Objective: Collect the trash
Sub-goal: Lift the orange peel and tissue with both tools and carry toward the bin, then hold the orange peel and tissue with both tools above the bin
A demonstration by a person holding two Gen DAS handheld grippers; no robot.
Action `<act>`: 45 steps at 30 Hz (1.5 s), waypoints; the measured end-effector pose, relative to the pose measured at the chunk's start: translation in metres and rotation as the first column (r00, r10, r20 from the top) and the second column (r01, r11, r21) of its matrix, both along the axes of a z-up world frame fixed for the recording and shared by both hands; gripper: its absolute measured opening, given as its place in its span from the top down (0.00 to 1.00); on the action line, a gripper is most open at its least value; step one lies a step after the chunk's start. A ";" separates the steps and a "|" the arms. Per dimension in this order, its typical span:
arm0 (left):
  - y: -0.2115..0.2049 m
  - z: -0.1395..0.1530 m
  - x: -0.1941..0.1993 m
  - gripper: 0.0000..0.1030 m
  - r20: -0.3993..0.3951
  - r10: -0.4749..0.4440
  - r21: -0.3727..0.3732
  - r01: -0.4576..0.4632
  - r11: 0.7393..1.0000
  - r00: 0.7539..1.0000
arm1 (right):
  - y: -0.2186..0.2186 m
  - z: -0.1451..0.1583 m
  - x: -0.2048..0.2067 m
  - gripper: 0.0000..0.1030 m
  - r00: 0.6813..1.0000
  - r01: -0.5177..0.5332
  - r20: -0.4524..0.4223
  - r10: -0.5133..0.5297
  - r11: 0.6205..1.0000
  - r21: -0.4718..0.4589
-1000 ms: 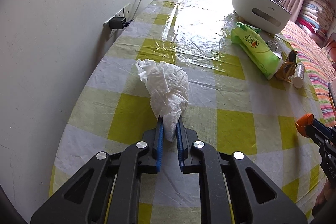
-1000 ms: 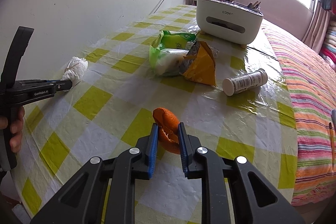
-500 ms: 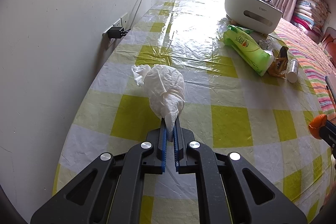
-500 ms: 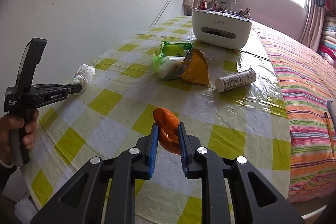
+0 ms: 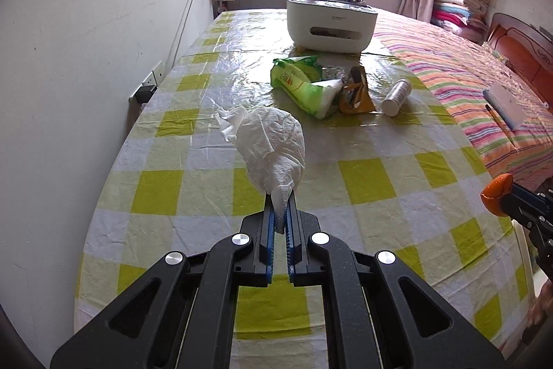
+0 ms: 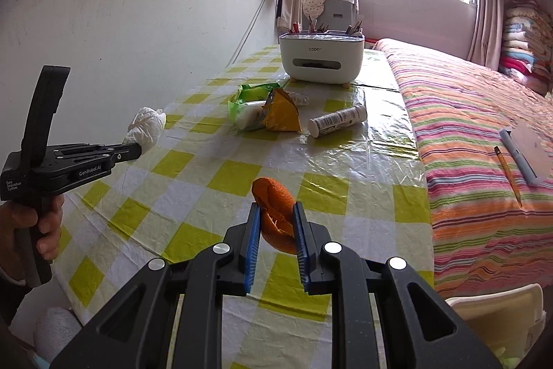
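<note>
My left gripper [image 5: 280, 201] is shut on a crumpled white tissue [image 5: 273, 149], which hangs lifted above the yellow-checked tablecloth [image 5: 366, 182]. From the right wrist view the same tissue [image 6: 147, 125] shows at the left gripper's tip [image 6: 136, 149], with a hand [image 6: 45, 227] on its handle. An orange peel [image 6: 274, 213] is pinched between the blue pads of my right gripper [image 6: 276, 208], clear of the table. In the left wrist view that peel [image 5: 497, 192] shows at the far right edge.
Farther back on the table lie a green wet-wipe pack [image 5: 304, 85], a yellow snack wrapper [image 5: 356, 92] and a white bottle [image 5: 395, 95] on its side. A white organizer box [image 5: 330, 23] stands behind them. A striped bed [image 6: 484, 134] borders the table's right side.
Both grippers have pulled back and risen with their loads. The tissue has left the tablecloth. The left jaws closed tighter on it.
</note>
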State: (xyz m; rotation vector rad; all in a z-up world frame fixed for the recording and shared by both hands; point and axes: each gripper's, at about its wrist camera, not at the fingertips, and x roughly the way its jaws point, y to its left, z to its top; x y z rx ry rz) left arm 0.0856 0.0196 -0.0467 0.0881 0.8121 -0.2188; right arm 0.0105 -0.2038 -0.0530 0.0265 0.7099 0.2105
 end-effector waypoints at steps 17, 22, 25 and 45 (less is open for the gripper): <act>-0.111 0.060 -0.089 0.95 0.094 -0.251 0.005 0.251 0.968 0.963 | -0.070 0.011 -0.095 0.82 0.983 0.176 0.048 -0.179 0.983 0.062; -0.135 0.068 -0.108 0.95 0.107 -0.296 0.014 0.296 0.955 0.949 | -0.083 0.012 -0.114 0.82 0.975 0.214 0.055 -0.217 0.975 0.061; -0.149 0.074 -0.120 0.95 0.119 -0.321 0.023 0.320 0.947 0.940 | -0.093 0.012 -0.125 0.82 0.968 0.241 0.060 -0.245 0.969 0.063; -0.256 0.084 -0.193 0.95 0.112 -0.504 0.021 0.505 0.863 0.856 | -0.167 0.000 -0.169 0.82 0.898 0.435 0.043 -0.438 0.898 0.073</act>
